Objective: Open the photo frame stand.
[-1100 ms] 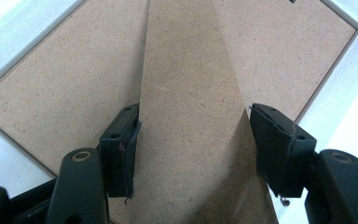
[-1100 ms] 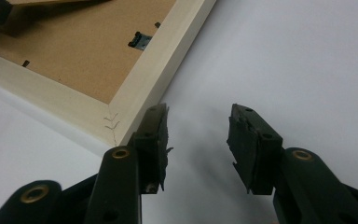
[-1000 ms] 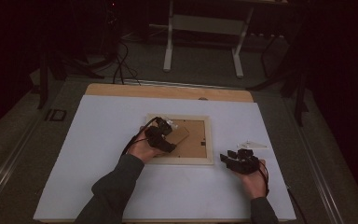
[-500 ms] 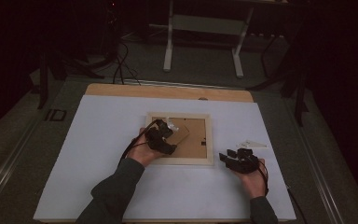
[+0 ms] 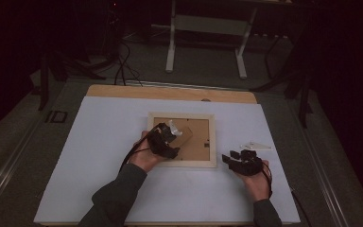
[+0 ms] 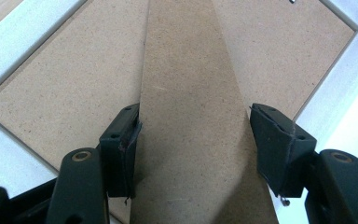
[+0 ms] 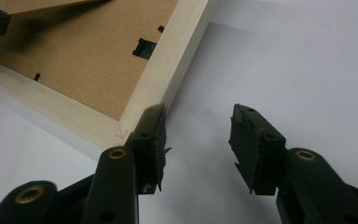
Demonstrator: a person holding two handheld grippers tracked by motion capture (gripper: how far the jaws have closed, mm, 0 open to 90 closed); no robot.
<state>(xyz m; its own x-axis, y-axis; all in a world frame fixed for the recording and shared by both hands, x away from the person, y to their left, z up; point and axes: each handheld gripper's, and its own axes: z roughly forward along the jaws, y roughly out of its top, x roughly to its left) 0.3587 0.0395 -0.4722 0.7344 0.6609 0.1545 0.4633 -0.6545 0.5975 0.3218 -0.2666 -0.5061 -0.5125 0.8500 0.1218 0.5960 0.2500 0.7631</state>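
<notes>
A pale wooden picture frame [image 5: 189, 163] lies face down on the white table cover, its brown backing board [image 6: 65, 93] up. My left gripper [image 5: 166, 137] sits over the frame's left half. It is shut on the brown cardboard stand [image 6: 191, 116], which runs between its jaws and is lifted off the backing. The raised stand [image 7: 37, 4] casts a shadow on the board. My right gripper [image 5: 236, 157] rests on the cover beside the frame's near right corner [image 7: 135, 121]. It is open with nothing between its jaws, and one jaw stands right at that corner.
A clear flat piece [image 5: 256, 145] lies on the cover just beyond my right gripper. A bare wooden strip [image 5: 170, 92] of the table runs along the far edge. White metal stand legs [image 5: 171, 52] and cables lie on the floor behind.
</notes>
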